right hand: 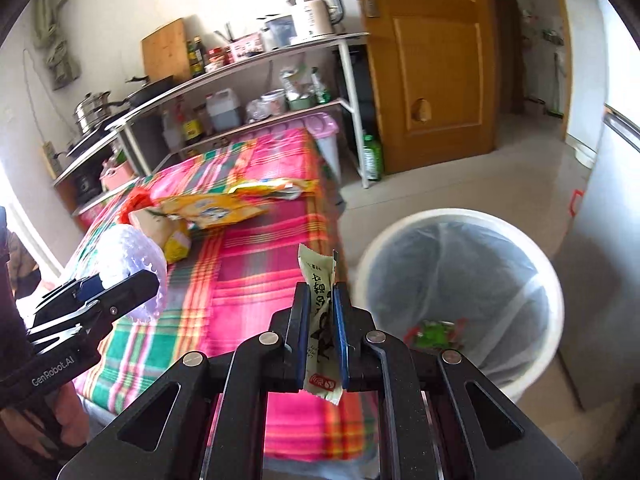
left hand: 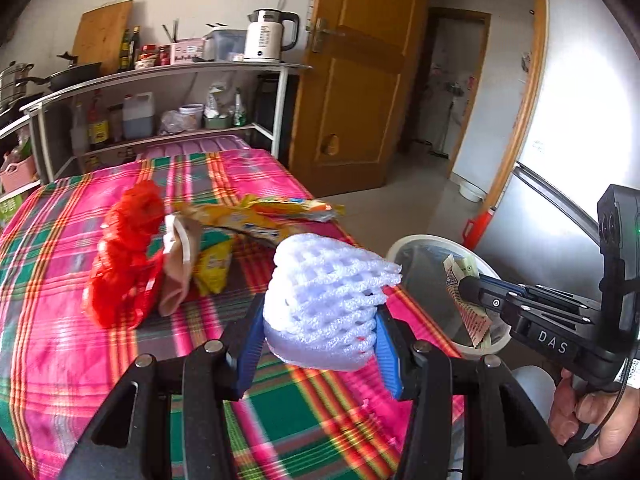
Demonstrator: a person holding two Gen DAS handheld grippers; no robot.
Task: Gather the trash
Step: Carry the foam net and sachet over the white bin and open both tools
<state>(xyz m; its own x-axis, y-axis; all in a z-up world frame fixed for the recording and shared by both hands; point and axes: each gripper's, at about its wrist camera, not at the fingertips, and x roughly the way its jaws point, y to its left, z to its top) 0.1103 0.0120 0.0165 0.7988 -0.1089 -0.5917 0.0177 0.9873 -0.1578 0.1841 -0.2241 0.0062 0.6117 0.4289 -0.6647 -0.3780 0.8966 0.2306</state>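
My left gripper is shut on a white foam fruit net and holds it above the plaid tablecloth. It also shows in the right wrist view. My right gripper is shut on a pale green snack wrapper, held near the table's right edge, beside the white trash bin. From the left wrist view the wrapper hangs over the bin. A red plastic bag, a beige piece and yellow snack packets lie on the table.
The bin has a clear liner and some green and red trash at its bottom. A shelf rack with a kettle, bottles and pots stands behind the table. A wooden door and a refrigerator are to the right.
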